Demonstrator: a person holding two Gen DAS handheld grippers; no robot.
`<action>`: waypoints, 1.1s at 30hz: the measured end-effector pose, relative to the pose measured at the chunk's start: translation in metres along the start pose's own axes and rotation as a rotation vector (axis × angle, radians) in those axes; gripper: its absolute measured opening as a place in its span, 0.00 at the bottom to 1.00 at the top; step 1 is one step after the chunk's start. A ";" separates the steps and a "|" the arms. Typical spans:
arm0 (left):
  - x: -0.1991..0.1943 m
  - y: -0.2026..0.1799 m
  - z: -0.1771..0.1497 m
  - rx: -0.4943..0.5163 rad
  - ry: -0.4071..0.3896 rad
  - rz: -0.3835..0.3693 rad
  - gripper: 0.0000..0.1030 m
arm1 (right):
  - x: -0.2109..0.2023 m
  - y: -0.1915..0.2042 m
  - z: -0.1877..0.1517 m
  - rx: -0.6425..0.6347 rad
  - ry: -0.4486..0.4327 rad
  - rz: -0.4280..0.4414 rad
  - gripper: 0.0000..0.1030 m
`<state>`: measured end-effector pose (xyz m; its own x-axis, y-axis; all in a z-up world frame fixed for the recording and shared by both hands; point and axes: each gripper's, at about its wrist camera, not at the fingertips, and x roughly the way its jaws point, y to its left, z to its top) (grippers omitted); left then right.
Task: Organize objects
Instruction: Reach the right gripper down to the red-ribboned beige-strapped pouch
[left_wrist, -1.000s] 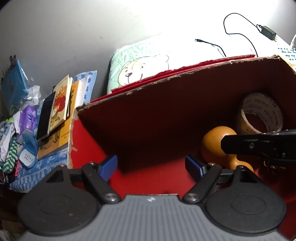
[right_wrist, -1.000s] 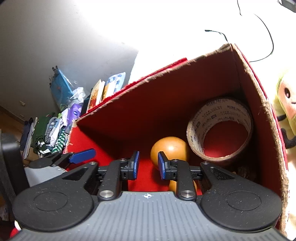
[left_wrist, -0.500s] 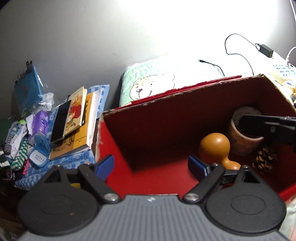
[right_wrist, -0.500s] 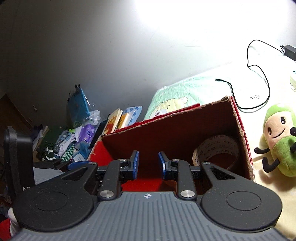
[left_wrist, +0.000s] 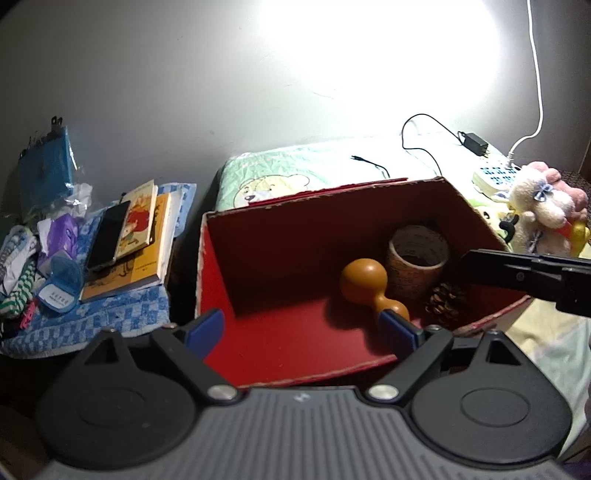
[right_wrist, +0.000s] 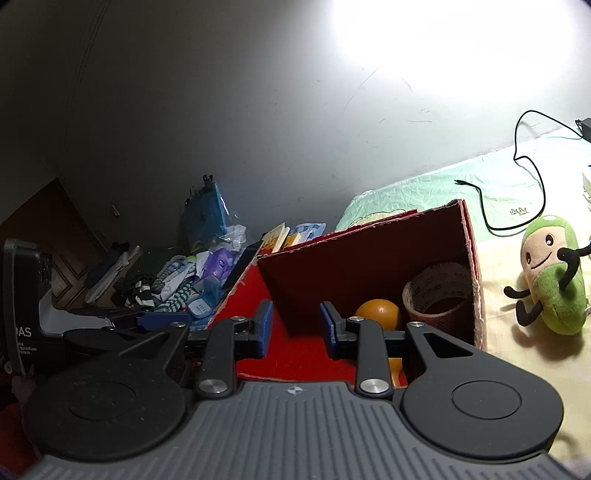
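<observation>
Holding nothing, the left gripper (left_wrist: 301, 330) hangs over the near edge of the red cardboard box (left_wrist: 288, 236), its blue-padded fingers (left_wrist: 205, 328) spread wide apart; the right gripper (right_wrist: 295, 326) hovers just outside the same edge, its blue pads (right_wrist: 264, 326) parted by a moderate gap with nothing between them. Box contents, all gathered at the right end: one orange gourd-shaped wooden piece (left_wrist: 365, 280), lying with its small lobe just beyond the left gripper's right finger, not touching so far as can be told; one roll of tape (left_wrist: 417, 258), standing on end against the far right corner; one pine cone (left_wrist: 445, 301), beside the roll at the near wall. In the right wrist view the gourd (right_wrist: 378, 314) and tape roll (right_wrist: 439, 295) sit ahead and to the right of the right gripper's fingers. Open room: the box's left half and middle floor lie bare red. Edges: ragged cardboard rim all round, far wall taller than the near lip. Surroundings, left of the box: stacked books (left_wrist: 144, 236) with a dark phone (left_wrist: 109, 234) on top, on a blue checked cloth (left_wrist: 110, 314). Right of the box, on the pale bedding: a green plush toy (right_wrist: 550, 273) and, in the left wrist view, a cream and pink plush (left_wrist: 543, 206). Behind: a black cable (left_wrist: 421, 136) and a bear-print pillow (left_wrist: 295, 177).
</observation>
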<state>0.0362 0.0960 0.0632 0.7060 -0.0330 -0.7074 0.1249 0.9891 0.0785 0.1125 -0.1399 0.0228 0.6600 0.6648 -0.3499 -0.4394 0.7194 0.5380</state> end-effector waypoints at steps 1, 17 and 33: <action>-0.004 -0.002 -0.004 0.005 -0.003 -0.016 0.89 | -0.003 -0.001 -0.003 0.003 0.004 0.011 0.30; 0.004 -0.048 -0.079 0.018 0.177 -0.228 0.82 | -0.013 -0.042 -0.072 0.275 0.201 0.049 0.30; 0.032 -0.081 -0.098 0.018 0.264 -0.259 0.73 | -0.017 -0.053 -0.094 0.396 0.258 0.053 0.31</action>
<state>-0.0196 0.0291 -0.0341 0.4456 -0.2414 -0.8621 0.2898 0.9500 -0.1162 0.0670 -0.1705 -0.0723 0.4482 0.7630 -0.4657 -0.1698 0.5842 0.7937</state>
